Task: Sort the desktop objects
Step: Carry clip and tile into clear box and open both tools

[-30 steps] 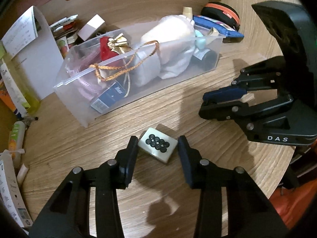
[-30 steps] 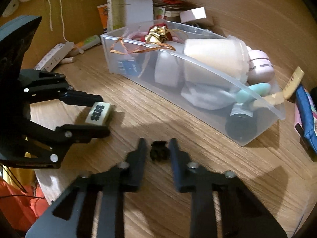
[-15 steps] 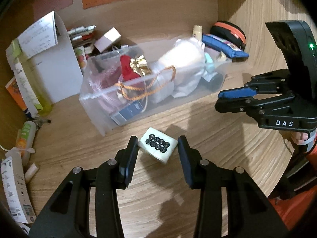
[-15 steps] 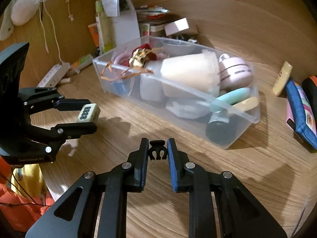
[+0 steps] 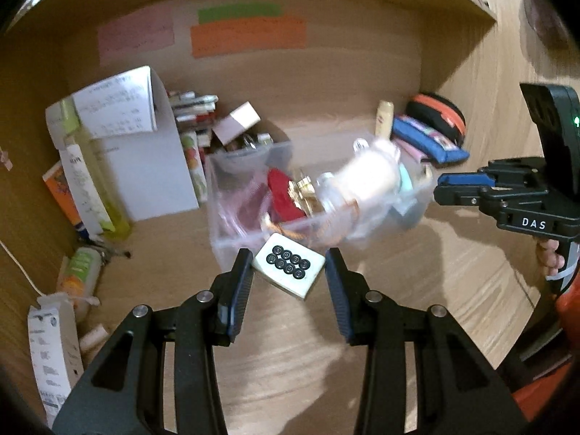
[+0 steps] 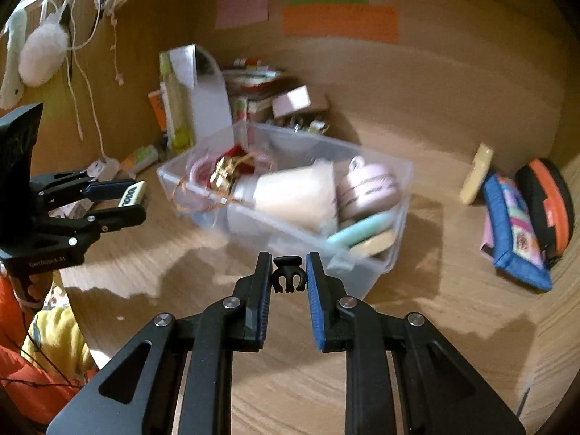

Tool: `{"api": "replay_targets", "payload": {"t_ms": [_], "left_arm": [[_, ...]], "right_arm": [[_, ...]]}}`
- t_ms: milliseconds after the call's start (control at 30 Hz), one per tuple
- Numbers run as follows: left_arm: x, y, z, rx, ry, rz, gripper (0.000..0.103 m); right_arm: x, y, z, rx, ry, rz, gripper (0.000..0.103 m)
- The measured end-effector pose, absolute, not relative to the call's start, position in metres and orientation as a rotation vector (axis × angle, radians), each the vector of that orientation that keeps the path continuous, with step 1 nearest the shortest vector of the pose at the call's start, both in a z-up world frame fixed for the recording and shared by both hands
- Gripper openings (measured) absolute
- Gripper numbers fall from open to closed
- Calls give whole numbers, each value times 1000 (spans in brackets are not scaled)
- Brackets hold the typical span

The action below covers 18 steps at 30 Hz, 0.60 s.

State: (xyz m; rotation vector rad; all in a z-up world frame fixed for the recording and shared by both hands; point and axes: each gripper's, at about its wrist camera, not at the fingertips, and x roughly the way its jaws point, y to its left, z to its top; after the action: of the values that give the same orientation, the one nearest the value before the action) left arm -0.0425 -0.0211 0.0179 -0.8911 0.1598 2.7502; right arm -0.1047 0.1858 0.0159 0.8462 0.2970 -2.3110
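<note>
Above the wooden desk (image 5: 417, 319), before a clear plastic bin (image 6: 380, 253), a mahjong tile (image 5: 289, 269) is clamped in the left gripper (image 5: 289, 282) and a small black claw clip (image 6: 288, 274) is pinched in the right gripper (image 6: 289, 282).

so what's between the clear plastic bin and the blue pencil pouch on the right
Only a cream squeeze tube, standing tilted behind the gap; otherwise bare wooden desk between the bin and the pouch, clearest in the right wrist view.
</note>
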Motion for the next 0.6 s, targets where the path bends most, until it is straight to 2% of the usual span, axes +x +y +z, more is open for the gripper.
{"api": "replay_targets", "payload": {"t_ms": [233, 600], "left_arm": [[-70, -32, 28, -866, 106, 2779, 41], [-122, -43, 8, -988, 1, 2770, 41]], "right_arm": [[-124, 189, 27, 802, 289, -2348, 17], [-173, 181, 19, 860, 284, -2396, 17]]}}
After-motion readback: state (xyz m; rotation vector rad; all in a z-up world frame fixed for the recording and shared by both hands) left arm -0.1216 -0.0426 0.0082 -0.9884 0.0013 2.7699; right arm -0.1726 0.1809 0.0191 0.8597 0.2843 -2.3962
